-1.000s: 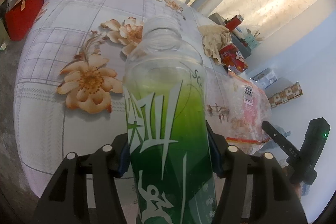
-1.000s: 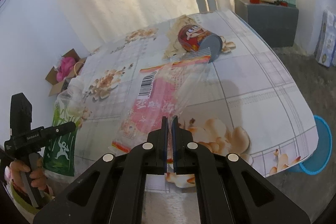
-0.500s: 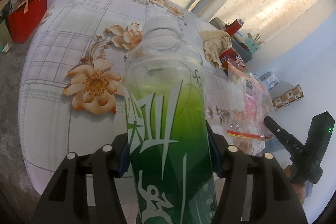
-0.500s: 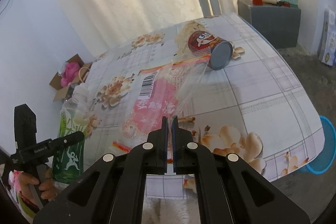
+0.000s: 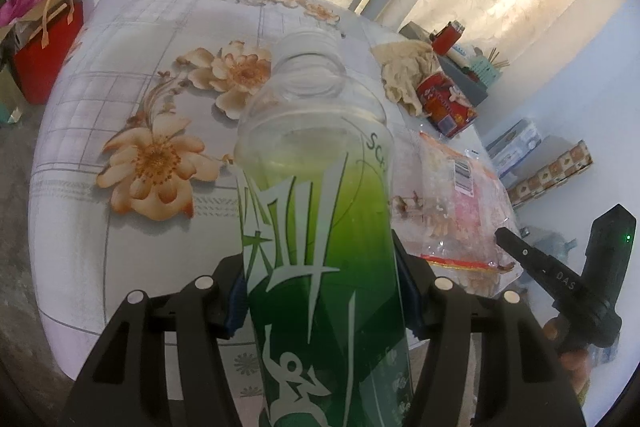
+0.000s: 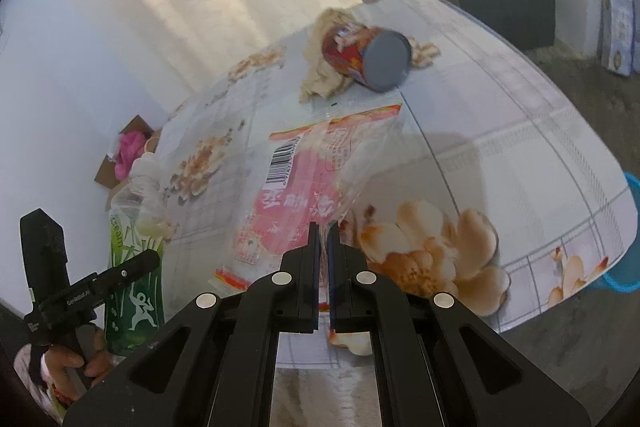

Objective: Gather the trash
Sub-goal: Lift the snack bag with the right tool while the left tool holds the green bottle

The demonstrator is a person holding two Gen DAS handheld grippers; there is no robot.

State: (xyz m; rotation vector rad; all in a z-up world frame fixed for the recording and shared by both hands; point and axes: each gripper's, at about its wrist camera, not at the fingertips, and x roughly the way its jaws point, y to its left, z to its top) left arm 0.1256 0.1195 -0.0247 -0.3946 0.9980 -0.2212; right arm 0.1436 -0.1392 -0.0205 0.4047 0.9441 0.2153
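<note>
Our left gripper (image 5: 320,301) clamped on the green bottle (image 5: 316,211), our right gripper (image 6: 323,247) pinching the clear wrapper (image 6: 304,179), red can (image 6: 366,55) at twelve o'clock

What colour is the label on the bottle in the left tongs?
Green, fading lighter toward the top, with white markings on the bottle; clearest in the left wrist view.
</note>
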